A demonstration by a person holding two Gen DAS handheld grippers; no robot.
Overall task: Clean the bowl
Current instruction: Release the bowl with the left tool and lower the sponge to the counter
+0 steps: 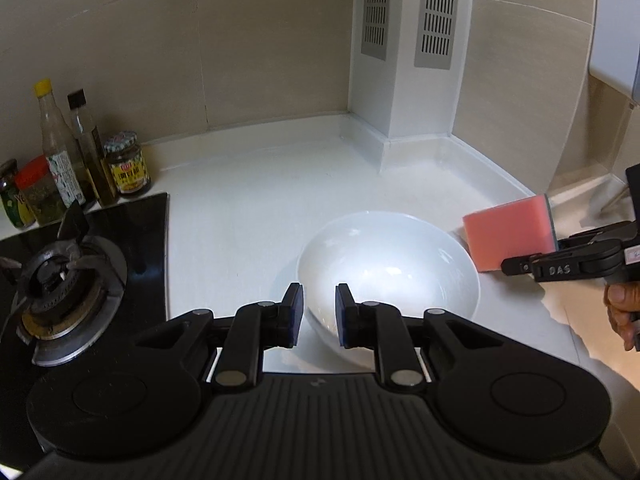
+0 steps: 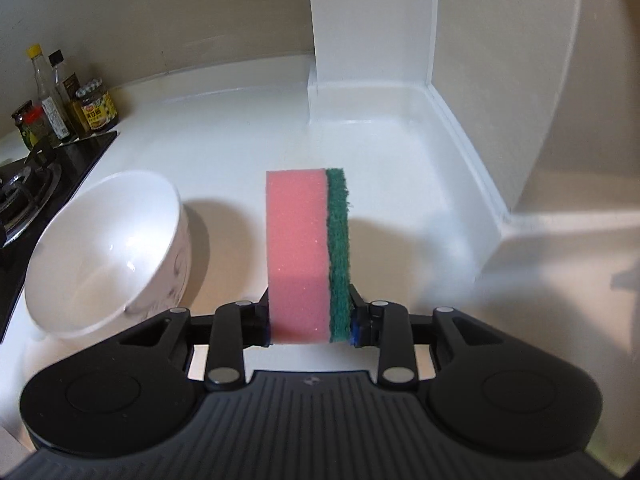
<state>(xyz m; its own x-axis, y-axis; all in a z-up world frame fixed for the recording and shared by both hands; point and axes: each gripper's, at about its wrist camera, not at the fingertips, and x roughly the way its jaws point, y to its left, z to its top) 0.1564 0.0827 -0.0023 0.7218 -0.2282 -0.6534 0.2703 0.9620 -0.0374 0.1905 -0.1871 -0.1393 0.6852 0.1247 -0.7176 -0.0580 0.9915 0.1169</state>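
A white bowl (image 1: 388, 264) stands upright on the white counter (image 1: 248, 208), with nothing visible inside it. My left gripper (image 1: 319, 316) hovers over the bowl's near rim, open, and its pads do not touch the rim. My right gripper (image 2: 310, 322) is shut on a pink sponge (image 2: 298, 248) with a green scouring layer (image 2: 339, 252), holding it on edge above the counter. The bowl (image 2: 108, 256) is to the left of the sponge and apart from it. In the left wrist view the sponge (image 1: 508, 236) hangs just past the bowl's right rim, and a person's hand (image 1: 620, 312) grips the tool behind it.
A black gas hob with a burner (image 1: 60, 292) lies left of the bowl. Several bottles and jars (image 1: 80, 168) stand behind it against the tiled wall. A white column with grey vents (image 1: 400, 80) rises at the back. A raised white kerb (image 2: 472, 160) edges the counter on the right.
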